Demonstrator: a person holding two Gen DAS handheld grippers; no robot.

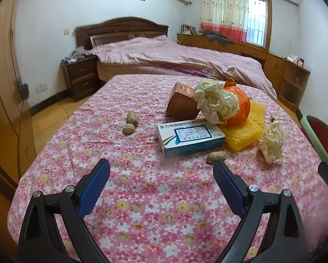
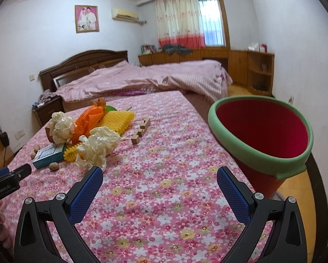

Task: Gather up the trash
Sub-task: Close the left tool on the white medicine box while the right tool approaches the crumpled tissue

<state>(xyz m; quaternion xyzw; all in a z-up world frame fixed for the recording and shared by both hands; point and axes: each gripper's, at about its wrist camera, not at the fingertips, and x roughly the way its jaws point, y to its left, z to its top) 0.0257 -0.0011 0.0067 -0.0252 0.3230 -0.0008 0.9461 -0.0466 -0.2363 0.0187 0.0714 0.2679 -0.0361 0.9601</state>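
Observation:
A heap of trash lies on the floral tablecloth (image 1: 142, 197): a white-and-teal medicine box (image 1: 190, 139), a brown carton (image 1: 181, 103), crumpled cream paper (image 1: 216, 100), an orange net (image 1: 240, 105), yellow foam mesh (image 1: 245, 133), another paper wad (image 1: 272, 142) and walnuts (image 1: 130, 122). My left gripper (image 1: 161, 168) is open and empty, just short of the box. My right gripper (image 2: 159, 175) is open and empty over bare cloth, with a paper wad (image 2: 98, 146) at its left finger. A red bin with a green rim (image 2: 262, 135) stands at the table's right edge.
Small wooden blocks (image 2: 142, 129) lie mid-table. A bed with a pink cover (image 2: 142, 79) stands behind the table, with a nightstand (image 1: 80, 76) and wooden cabinets (image 2: 240, 61) along the walls. The left gripper shows at the right wrist view's left edge (image 2: 8, 177).

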